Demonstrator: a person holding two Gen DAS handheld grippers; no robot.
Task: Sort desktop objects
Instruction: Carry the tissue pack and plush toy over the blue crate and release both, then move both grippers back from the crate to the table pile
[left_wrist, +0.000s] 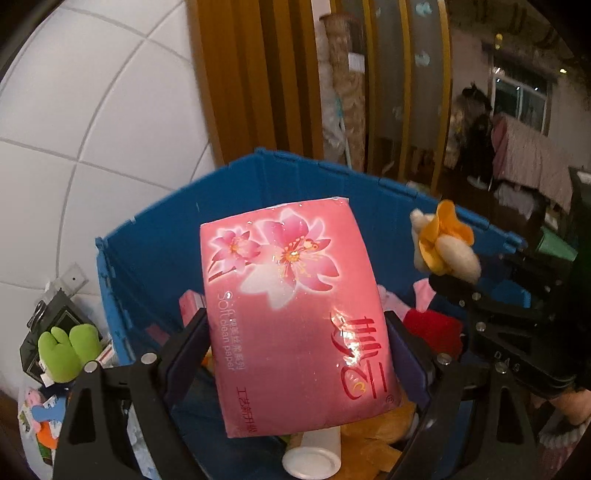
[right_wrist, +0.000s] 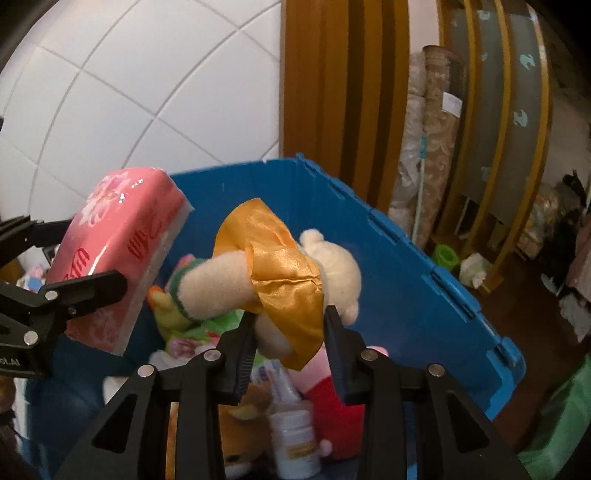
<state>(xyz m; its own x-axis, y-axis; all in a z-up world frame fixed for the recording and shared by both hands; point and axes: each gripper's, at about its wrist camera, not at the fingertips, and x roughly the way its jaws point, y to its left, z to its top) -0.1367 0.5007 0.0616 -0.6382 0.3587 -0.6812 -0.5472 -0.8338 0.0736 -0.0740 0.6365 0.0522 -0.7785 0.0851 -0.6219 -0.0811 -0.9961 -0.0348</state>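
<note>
Behind, white tiled wall (left_wrist: 92, 110) meets wooden door frame (left_wrist: 236, 81).

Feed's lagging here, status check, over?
Left gripper clamped on pink tissue pack. Right gripper pinching plush doll. Both above blue bin, nothing blocking.

Your tissue pack (left_wrist: 295, 317) wears glossy pink film — glare spots on the flower print. At your three o'clock, the doll (right_wrist: 288, 280) is fuzzy cream plush in a shiny gold satin skirt, creased at the hem. The bin (left_wrist: 155, 236) looks like smooth, ribbed blue plastic. Your gripper (right_wrist: 290, 328) frames are matt black with bright metal screw heads, pads ridged. Behind, at twelve o'clock — glazed white tiles (left_wrist: 92, 110) and varnished wood (right_wrist: 332, 92).
</note>
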